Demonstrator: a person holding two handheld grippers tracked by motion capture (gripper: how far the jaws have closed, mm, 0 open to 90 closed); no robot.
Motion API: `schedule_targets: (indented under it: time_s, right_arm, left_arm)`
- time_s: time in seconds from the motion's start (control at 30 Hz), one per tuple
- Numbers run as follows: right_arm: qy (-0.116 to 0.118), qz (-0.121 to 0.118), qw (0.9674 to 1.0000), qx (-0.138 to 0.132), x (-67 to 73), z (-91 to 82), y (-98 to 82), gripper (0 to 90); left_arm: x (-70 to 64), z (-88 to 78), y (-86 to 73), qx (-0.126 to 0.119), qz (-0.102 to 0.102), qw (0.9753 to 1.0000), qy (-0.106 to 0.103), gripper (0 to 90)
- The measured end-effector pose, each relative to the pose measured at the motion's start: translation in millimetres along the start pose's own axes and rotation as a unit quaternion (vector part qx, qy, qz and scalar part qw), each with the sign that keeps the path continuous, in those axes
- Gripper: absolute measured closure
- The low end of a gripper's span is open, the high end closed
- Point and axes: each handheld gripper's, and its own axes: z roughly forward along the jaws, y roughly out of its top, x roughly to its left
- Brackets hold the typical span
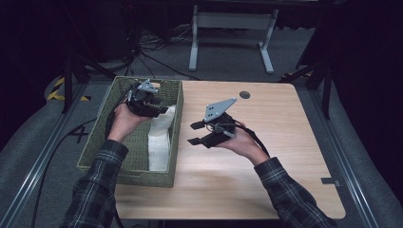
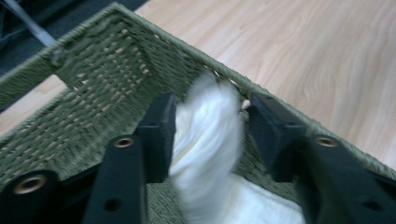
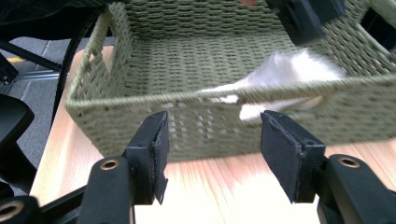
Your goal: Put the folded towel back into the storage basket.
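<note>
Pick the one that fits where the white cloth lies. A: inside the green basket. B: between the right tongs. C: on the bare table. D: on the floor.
A: the cloth lies inside the basket, against its right wall, with one end raised between the open left tongs.

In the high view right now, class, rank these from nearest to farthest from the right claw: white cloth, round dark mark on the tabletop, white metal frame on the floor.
1. White cloth, just left of the right claw, inside the green basket.
2. Round dark mark, beyond the claw near the table's far edge.
3. White metal frame, on the floor past the table.
</note>
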Motion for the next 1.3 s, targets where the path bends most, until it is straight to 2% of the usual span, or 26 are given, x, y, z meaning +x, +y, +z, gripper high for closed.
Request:
schedule_targets:
  time_s: [0.2, 0.27, 0.3, 0.37, 0.43, 0.47, 0.5, 0.53, 0.6, 0.63, 0.67, 0.7, 0.9, 1.13, 1.3]
  right_arm:
    - [-0.005, 0.011, 0.9999, 0.002, -6.8, -17.9, -19.3, 39.9]
    - [-0.008, 0.013, 0.9999, 0.004, -7.6, -21.2, -23.9, 39.0]
    - [-0.01, 0.018, 0.9998, 0.01, -9.1, -26.8, -32.2, 37.6]
    - [-0.01, 0.019, 0.9997, 0.011, -9.7, -29.6, -35.9, 37.3]
    - [-0.012, 0.026, 0.9995, 0.016, -11.5, -37.6, -46.2, 36.0]
    - [-0.013, 0.027, 0.9994, 0.016, -12.4, -40.4, -49.4, 35.8]
    - [-0.013, 0.027, 0.9994, 0.016, -12.4, -40.4, -49.4, 35.8]
    - [-0.015, 0.029, 0.9993, 0.018, -14.1, -46.0, -55.5, 35.3]
    - [-0.017, 0.032, 0.9992, 0.018, -15.3, -52.2, -61.3, 35.1]
    - [-0.017, 0.032, 0.9992, 0.018, -15.3, -52.2, -61.3, 35.1]
    - [-0.022, 0.032, 0.999, 0.021, -16.1, -58.5, -66.5, 34.8]
    - [-0.022, 0.032, 0.999, 0.021, -16.1, -58.5, -66.5, 34.8]
    - [-0.038, 0.04, 0.9982, 0.025, -19.4, -82.5, -86.9, 33.5]
    - [-0.048, 0.053, 0.997, 0.03, -20.6, -98.3, -108.4, 32.9]
    - [-0.059, 0.064, 0.9956, 0.036, -19.3, -107.7, -127.6, 32.2]
  left_arm:
    - [-8.2, -7.0, 6.5, -0.026, -0.021, 0.9994, -0.002, 37.9]
    - [-9.9, -7.7, 8.0, -0.03, -0.019, 0.9994, -0.004, 33.5]
    - [-18.3, -8.1, 11.4, -0.035, -0.029, 0.9989, -0.01, 30.6]
    - [-21.7, -8.2, 13.1, -0.038, -0.029, 0.9988, -0.012, 28.3]
    - [-33.5, -6.1, 18.0, -0.046, -0.035, 0.998, -0.026, 26.5]
    - [-38.0, -4.7, 19.6, -0.045, -0.033, 0.9981, -0.027, 25.2]
    - [-38.0, -4.7, 19.6, -0.045, -0.033, 0.9981, -0.027, 24.1]
    - [-47.0, -1.0, 22.9, -0.044, -0.034, 0.9979, -0.034, 23.4]
    - [-55.3, 2.1, 26.3, -0.044, -0.034, 0.9976, -0.041, 21.9]
    - [-55.3, 2.1, 26.3, -0.044, -0.034, 0.9976, -0.041, 21.3]
    - [-63.2, 5.9, 29.6, -0.049, -0.035, 0.9973, -0.041, 20.6]
    - [-63.2, 5.9, 29.6, -0.049, -0.035, 0.9973, -0.041, 20.0]
    - [-88.8, 17.1, 41.2, -0.049, -0.034, 0.9971, -0.048, 18.0]
    - [-116.4, 27.8, 48.5, -0.046, -0.03, 0.997, -0.054, 17.5]
    - [-138.2, 35.6, 50.4, -0.042, -0.019, 0.9972, -0.06, 16.7]
